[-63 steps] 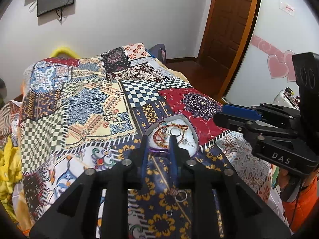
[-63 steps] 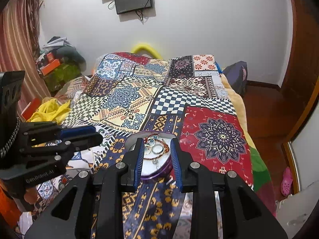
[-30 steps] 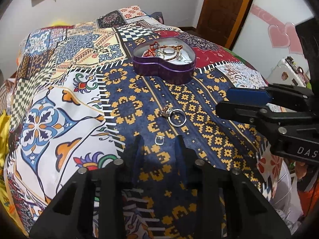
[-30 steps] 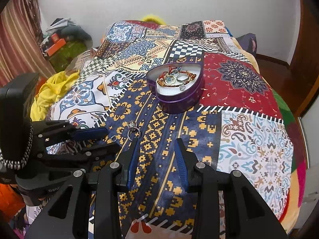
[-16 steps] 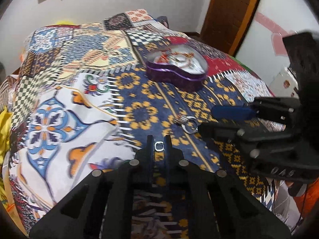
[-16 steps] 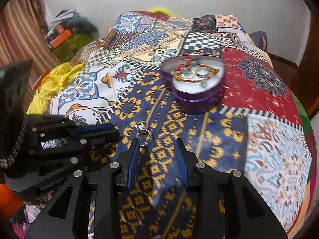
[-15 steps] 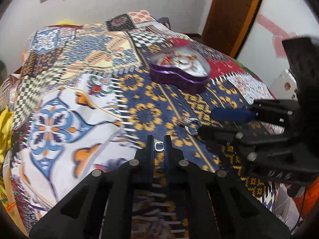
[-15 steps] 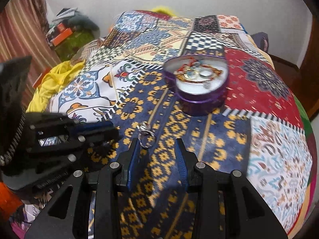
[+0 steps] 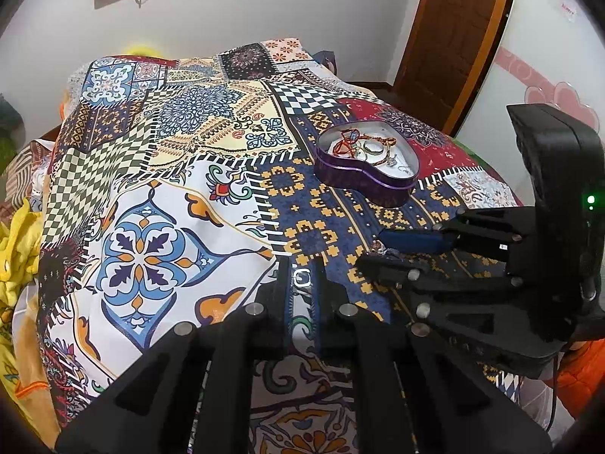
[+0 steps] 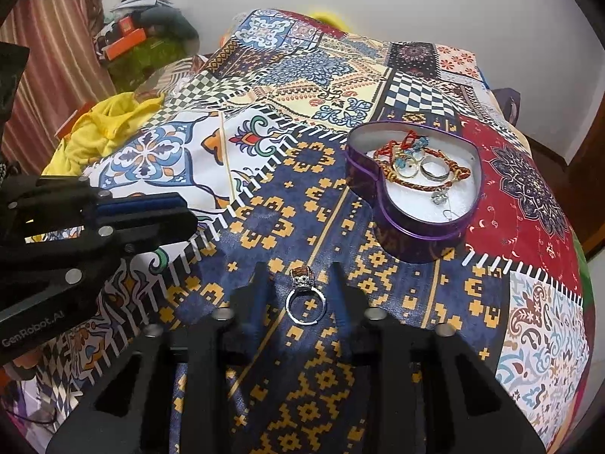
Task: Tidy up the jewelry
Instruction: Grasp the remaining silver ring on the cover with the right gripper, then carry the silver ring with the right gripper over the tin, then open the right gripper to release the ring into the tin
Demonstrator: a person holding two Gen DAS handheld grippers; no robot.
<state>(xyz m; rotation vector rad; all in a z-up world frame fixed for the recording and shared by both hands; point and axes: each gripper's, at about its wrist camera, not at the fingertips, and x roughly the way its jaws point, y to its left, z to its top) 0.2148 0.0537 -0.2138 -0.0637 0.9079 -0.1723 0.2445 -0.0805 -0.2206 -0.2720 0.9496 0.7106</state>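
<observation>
A purple heart-shaped tin (image 9: 368, 179) (image 10: 412, 223) with bracelets and rings in it stands on the patchwork bedspread (image 9: 151, 174). My left gripper (image 9: 301, 278) is shut on a small square silver ring (image 9: 301, 277), held just above the cloth. My right gripper (image 10: 300, 280) is open, low over the bedspread, with a silver ring with a brown stone (image 10: 304, 299) lying between its fingers. The right gripper also shows in the left wrist view (image 9: 382, 247), close to the right of my left gripper.
A thin wooden stick (image 10: 226, 159) lies on the bedspread left of the tin. Yellow cloth (image 10: 102, 125) is heaped at the bed's left side. A wooden door (image 9: 457, 38) stands beyond the bed's right edge.
Both grippers came down from over the tin to the near bedspread. My left gripper closed on the small square ring. My right gripper moved over the stone ring, which now lies between its fingers.
</observation>
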